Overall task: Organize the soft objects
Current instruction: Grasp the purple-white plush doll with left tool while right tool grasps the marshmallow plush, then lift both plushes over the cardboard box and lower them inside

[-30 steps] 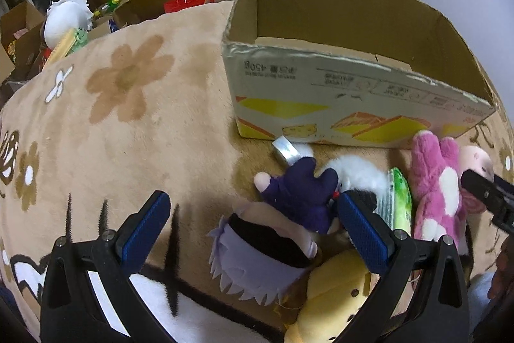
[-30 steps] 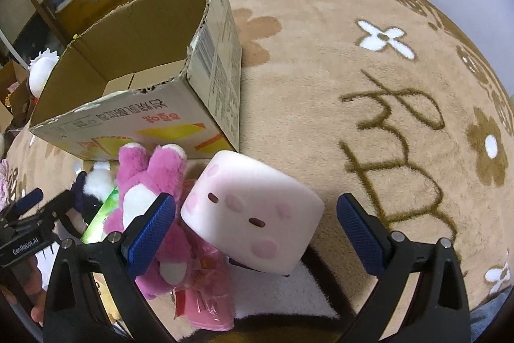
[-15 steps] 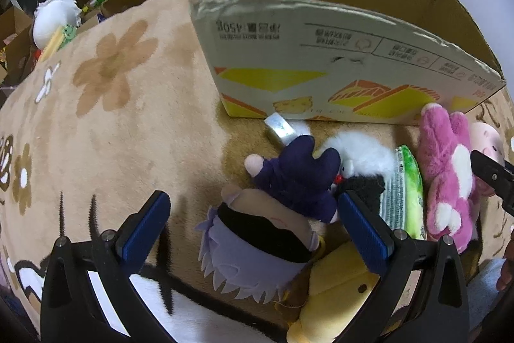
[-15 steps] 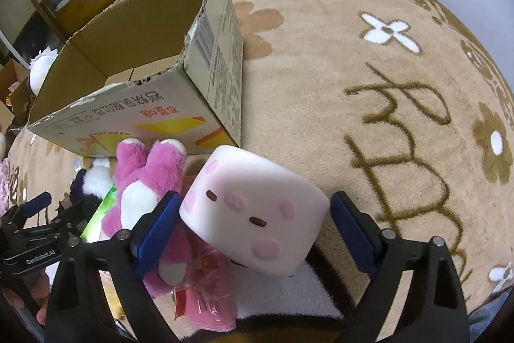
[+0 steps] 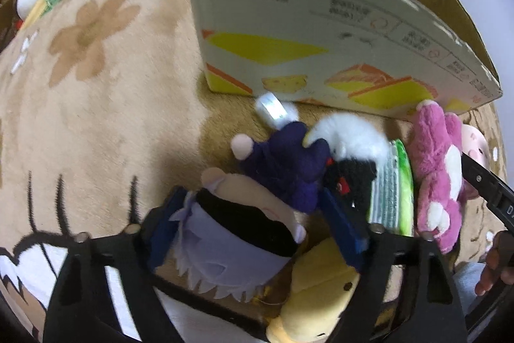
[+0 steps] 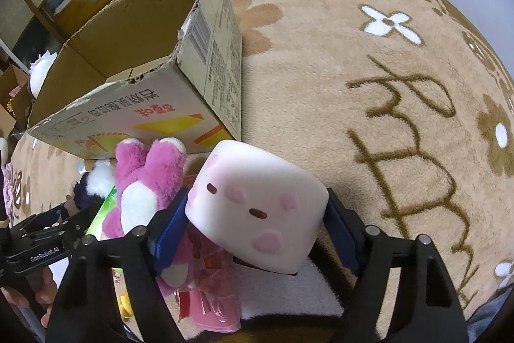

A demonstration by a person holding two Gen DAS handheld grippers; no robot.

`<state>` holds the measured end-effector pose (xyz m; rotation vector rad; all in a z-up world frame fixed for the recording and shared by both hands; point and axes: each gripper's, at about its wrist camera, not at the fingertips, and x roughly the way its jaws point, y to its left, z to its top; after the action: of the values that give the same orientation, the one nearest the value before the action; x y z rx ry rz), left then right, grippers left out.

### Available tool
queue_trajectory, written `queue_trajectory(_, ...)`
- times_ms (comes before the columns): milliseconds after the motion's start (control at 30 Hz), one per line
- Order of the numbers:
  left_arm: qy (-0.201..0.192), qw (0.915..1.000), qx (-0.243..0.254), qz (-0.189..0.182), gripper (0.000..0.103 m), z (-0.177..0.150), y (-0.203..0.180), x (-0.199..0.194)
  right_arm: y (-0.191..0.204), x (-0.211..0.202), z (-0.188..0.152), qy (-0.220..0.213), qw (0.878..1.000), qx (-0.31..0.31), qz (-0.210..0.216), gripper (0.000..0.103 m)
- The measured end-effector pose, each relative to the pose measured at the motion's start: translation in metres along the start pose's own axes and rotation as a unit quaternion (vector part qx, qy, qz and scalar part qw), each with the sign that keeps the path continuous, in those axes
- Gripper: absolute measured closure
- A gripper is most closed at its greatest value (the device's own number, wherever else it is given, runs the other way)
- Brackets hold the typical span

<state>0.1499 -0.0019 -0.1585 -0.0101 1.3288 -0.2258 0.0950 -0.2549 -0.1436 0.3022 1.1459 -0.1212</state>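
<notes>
mostly beige flowered carpet [image 6: 321,79], cardboard box [image 6: 135,31] on it, wooden furniture behind.

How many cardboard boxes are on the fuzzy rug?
1. The cardboard box stands open on the rug, right behind the pile of soft toys. More boxes may sit off the rug at the dim room edge, too dark to tell.

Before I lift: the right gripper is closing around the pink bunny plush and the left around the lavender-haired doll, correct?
Not quite. The right wrist view shows the right gripper closing around the white cube plush; the pink bunny plush lies beside it. The left gripper is around the lavender-haired doll, as you said.
</notes>
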Motion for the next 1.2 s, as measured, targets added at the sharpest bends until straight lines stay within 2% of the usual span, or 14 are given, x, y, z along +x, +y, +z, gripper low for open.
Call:
queue_trajectory(200,-0.014,0.9999,0.004,0.007,0.029,-0.003,-0.004,-0.008,0.001,-0.002,-0.001,-0.005,1.000,-0.005,-0.004,0.032)
queue_trajectory(300,-0.030,0.9994,0.005,0.015,0.035,-0.006,-0.006,-0.014,0.000,-0.003,-0.002,-0.008,1.000,0.001,-0.001,0.037)
queue_trajectory(333,-0.033,0.9992,0.006,0.022,0.046,-0.007,-0.007,-0.016,-0.001,-0.003,-0.002,-0.009,1.000,0.002,0.000,0.040)
queue_trajectory(367,-0.034,0.9990,0.006,0.029,0.047,-0.009,-0.006,-0.018,-0.001,-0.004,-0.002,-0.010,1.000,0.003,0.000,0.042)
queue_trajectory(567,-0.039,0.9991,-0.003,0.016,0.051,-0.018,0.000,-0.024,0.002,-0.009,-0.004,-0.019,1.000,-0.009,-0.005,0.053)
queue_trajectory(700,-0.057,0.9979,0.003,0.031,0.052,-0.021,0.001,-0.030,0.003,-0.020,-0.006,-0.033,0.999,-0.015,-0.004,0.057)
queue_trajectory(800,-0.085,0.9961,-0.003,0.021,0.052,-0.028,0.004,-0.044,0.002,-0.033,-0.008,-0.063,0.998,-0.007,-0.001,0.057)
queue_trajectory(967,-0.141,0.9888,0.000,0.048,0.052,-0.039,-0.002,-0.075,0.002,-0.054,-0.008,-0.099,0.995,-0.001,0.011,0.057)
queue_trajectory(1067,-0.183,0.9812,0.004,0.059,0.052,-0.047,-0.007,-0.095,0.005,-0.066,-0.008,-0.119,0.993,-0.006,0.017,0.057)
queue_trajectory(1200,-0.239,0.9695,0.001,0.057,0.052,-0.052,-0.008,-0.124,0.012,-0.083,-0.011,-0.143,0.989,-0.018,0.015,0.057)
